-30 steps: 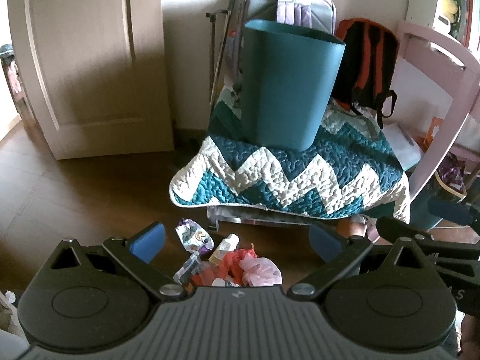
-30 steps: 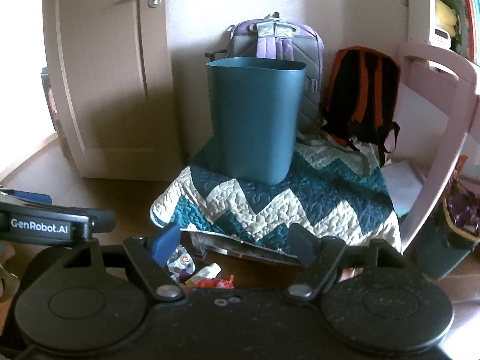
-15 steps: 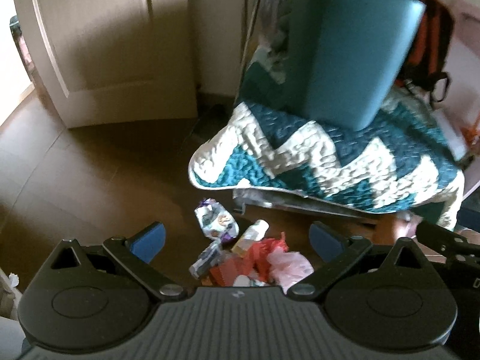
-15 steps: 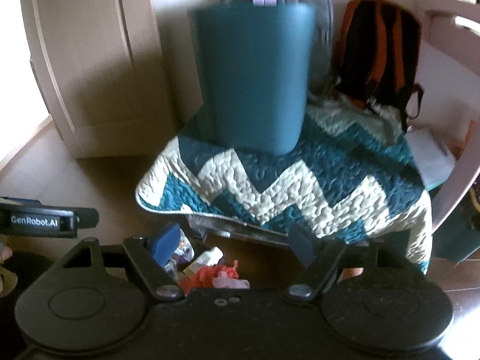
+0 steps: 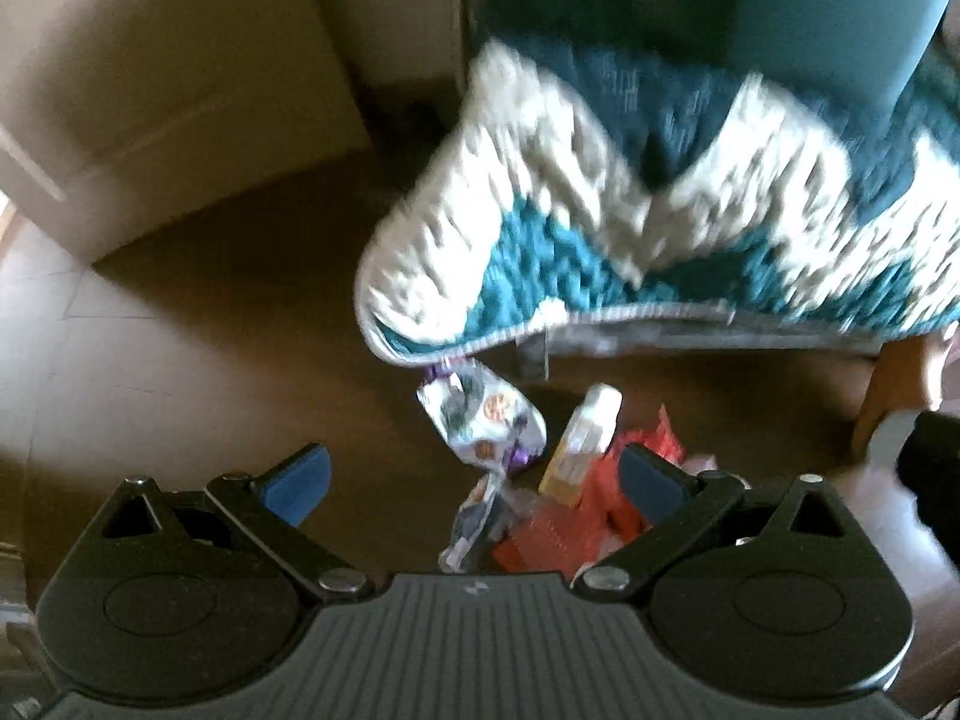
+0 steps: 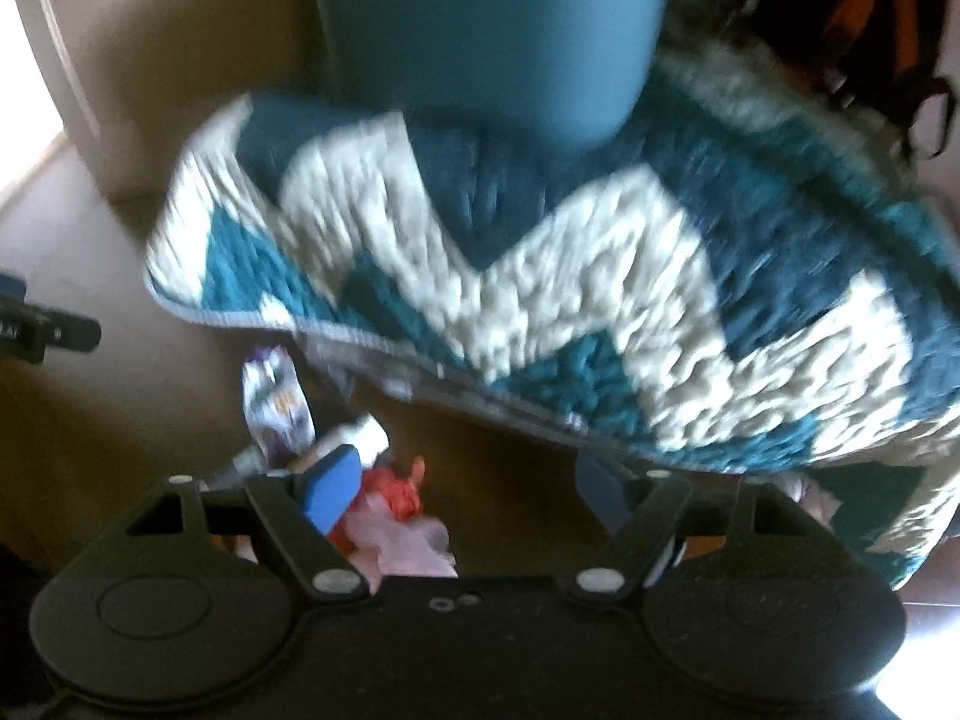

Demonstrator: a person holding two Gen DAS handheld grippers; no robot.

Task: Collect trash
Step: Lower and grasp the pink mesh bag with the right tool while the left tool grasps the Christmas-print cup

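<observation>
A heap of trash lies on the brown floor below a quilt-covered seat: a purple printed wrapper (image 5: 480, 417) (image 6: 277, 402), a small pale bottle (image 5: 585, 435) (image 6: 354, 438), red crumpled plastic (image 5: 624, 480) (image 6: 396, 489) and pink plastic (image 6: 402, 540). A teal bin (image 6: 486, 30) (image 5: 840, 6) stands on the quilt. My left gripper (image 5: 474, 477) hangs open just above the heap. My right gripper (image 6: 468, 486) is open too, its left finger over the bottle. Both views are blurred.
The teal and white zigzag quilt (image 5: 660, 210) (image 6: 600, 276) overhangs the seat edge above the trash. A beige door (image 5: 150, 72) stands at the left. An orange and black backpack (image 6: 852, 18) leans behind. The left gripper's body (image 6: 42, 330) shows at the right view's edge.
Both grippers have tilted downward and moved closer to the trash heap; the bin and quilt have slid up in both views. Both stay open.
</observation>
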